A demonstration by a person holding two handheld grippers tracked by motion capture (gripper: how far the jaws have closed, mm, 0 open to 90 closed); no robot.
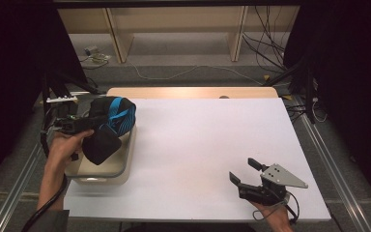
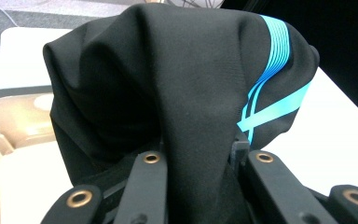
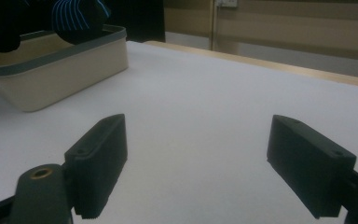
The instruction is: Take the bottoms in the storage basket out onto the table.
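While the left tongs (image 1: 95, 123) pinch the black garment (image 1: 107, 126) over the basin (image 1: 125, 164), the right tongs (image 1: 244, 170) rest spread.

black cloth (image 2: 177, 93) hides bin (image 2: 9, 126) interior

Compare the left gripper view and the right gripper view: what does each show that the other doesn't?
Left gripper view alone: its fingers closed on a fold of the black garment with blue stripes, seen close, and the bin's inside.

Right gripper view alone: its own fingers wide apart with nothing between them, the bin's outer wall, and wooden furniture behind.

Both: the garment, the beige bin and the white tabletop.
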